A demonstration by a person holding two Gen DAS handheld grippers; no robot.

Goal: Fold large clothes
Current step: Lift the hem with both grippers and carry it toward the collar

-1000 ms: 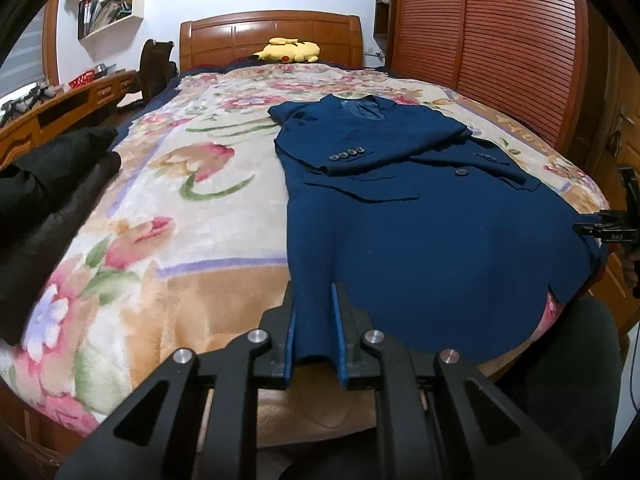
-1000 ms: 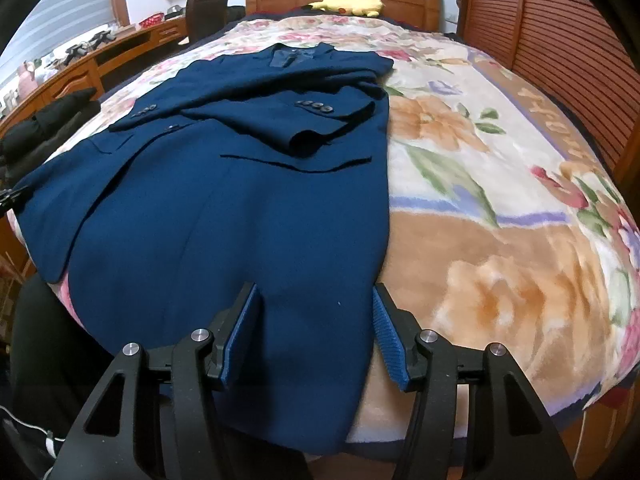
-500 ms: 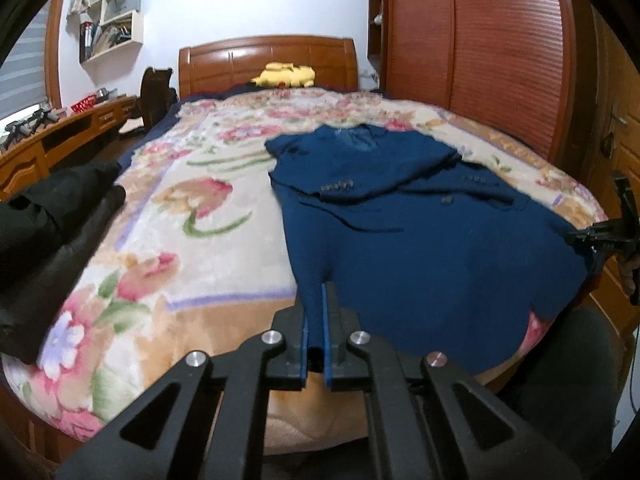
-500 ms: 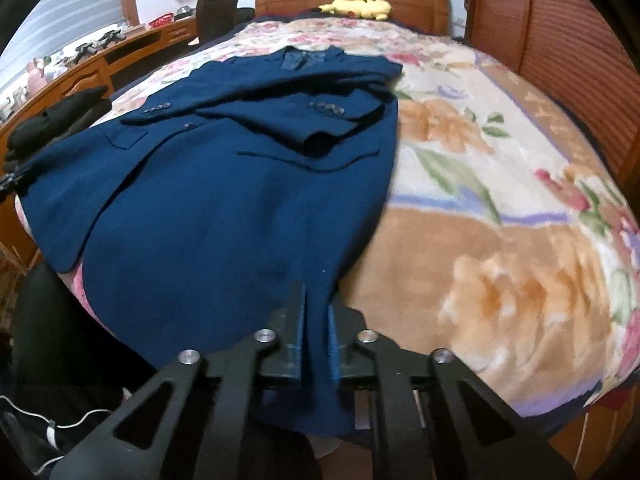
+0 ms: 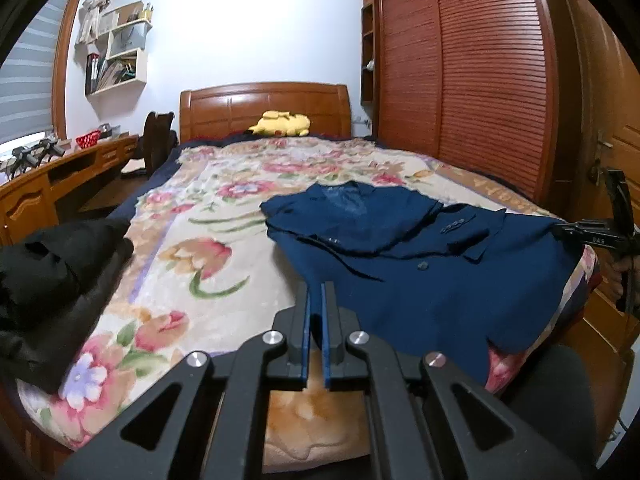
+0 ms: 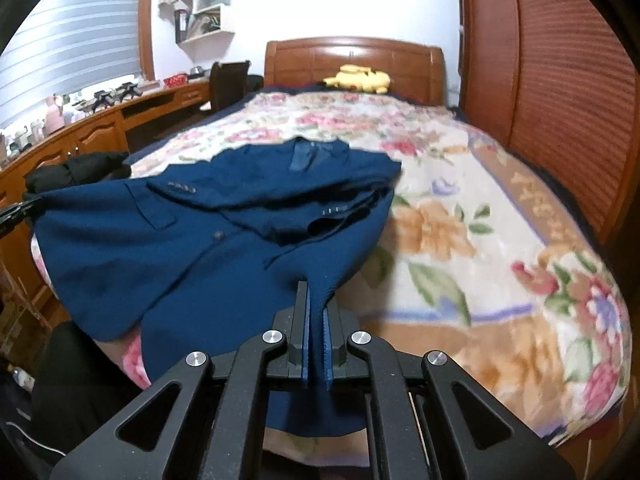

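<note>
On floral bed [image 5: 208,216]: navy jacket [image 5: 420,264], hem corners pinched tight by left gripper [image 5: 316,304] fingers and right gripper [image 6: 316,308] fingers, lifted.

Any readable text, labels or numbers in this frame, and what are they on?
"DAS": white letters on the right gripper, seen from the left wrist view, partly blurred, so uncertain.
Yellow lettering on the blanket border: too distorted to read.
Binder spines on the wall shelf: too small.

My right gripper [image 5: 576,234] is cut off by the picture's edge; the jacket's [image 6: 192,256] hem drops hidden behind my fingers [image 6: 329,348].
</note>
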